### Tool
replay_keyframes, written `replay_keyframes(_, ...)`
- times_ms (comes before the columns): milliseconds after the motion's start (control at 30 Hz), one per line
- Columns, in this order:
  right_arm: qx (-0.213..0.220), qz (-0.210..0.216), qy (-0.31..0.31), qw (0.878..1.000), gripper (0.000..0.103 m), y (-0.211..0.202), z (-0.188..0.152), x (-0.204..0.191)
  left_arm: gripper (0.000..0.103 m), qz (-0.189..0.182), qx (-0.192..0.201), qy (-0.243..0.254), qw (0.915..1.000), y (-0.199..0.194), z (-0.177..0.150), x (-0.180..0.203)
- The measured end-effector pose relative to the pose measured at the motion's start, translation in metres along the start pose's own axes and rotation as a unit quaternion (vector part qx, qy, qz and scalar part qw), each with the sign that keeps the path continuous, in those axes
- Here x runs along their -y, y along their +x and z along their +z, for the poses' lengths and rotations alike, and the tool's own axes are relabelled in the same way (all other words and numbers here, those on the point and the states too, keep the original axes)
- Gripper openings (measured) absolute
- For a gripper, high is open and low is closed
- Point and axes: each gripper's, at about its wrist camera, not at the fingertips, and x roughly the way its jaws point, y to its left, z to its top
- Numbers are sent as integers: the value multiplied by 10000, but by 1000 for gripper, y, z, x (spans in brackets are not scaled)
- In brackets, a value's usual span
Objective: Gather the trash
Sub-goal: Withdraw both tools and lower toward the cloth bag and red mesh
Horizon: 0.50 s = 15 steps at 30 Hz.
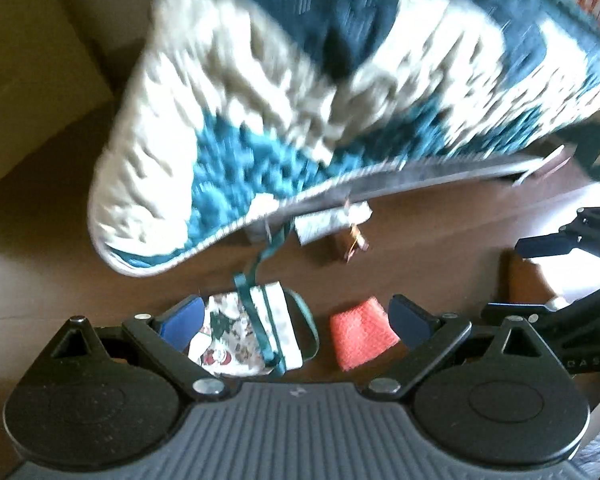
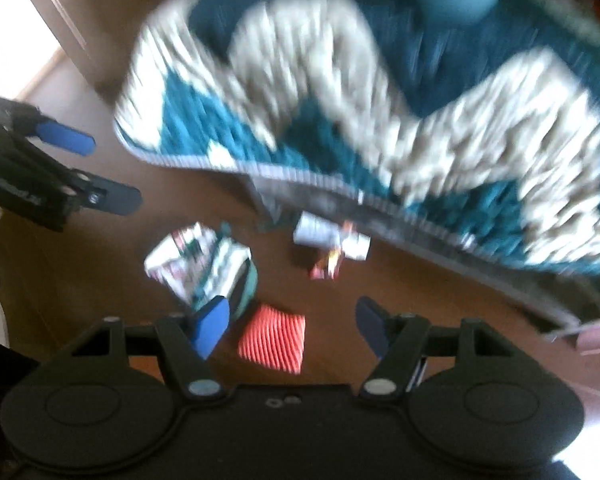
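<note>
Both the left gripper (image 1: 296,320) and the right gripper (image 2: 292,326) stand wide open and hold nothing, above a wooden floor (image 1: 420,240). An orange scrap (image 1: 362,334) lies beside a printed bag (image 1: 252,332); crumpled wrappers (image 1: 332,226) lie farther off at the rug (image 1: 220,120) edge.

Black tongs (image 1: 294,322) with blue pads (image 1: 182,318), silver screws, ribbed grey housing.

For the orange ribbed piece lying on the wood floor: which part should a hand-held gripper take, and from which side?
Probably straight from above, pinching the orange ribbed piece across its narrower width. It lies flat on the floor, apart from the patterned bag beside it, so its edges look free. The right hand-held gripper frames it, jaws open; blur hides the thickness.
</note>
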Motion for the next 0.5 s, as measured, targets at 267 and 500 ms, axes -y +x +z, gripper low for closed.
replay_keyframes(267,-842,21,-121,9964,70,109,-5,4,99,149,-924,227,9953,116,-9,-14)
replay_keyframes(500,-1437,87,-138,9895,70,184,-17,5,98,214,-1097,-70,9937,192,-28,-21)
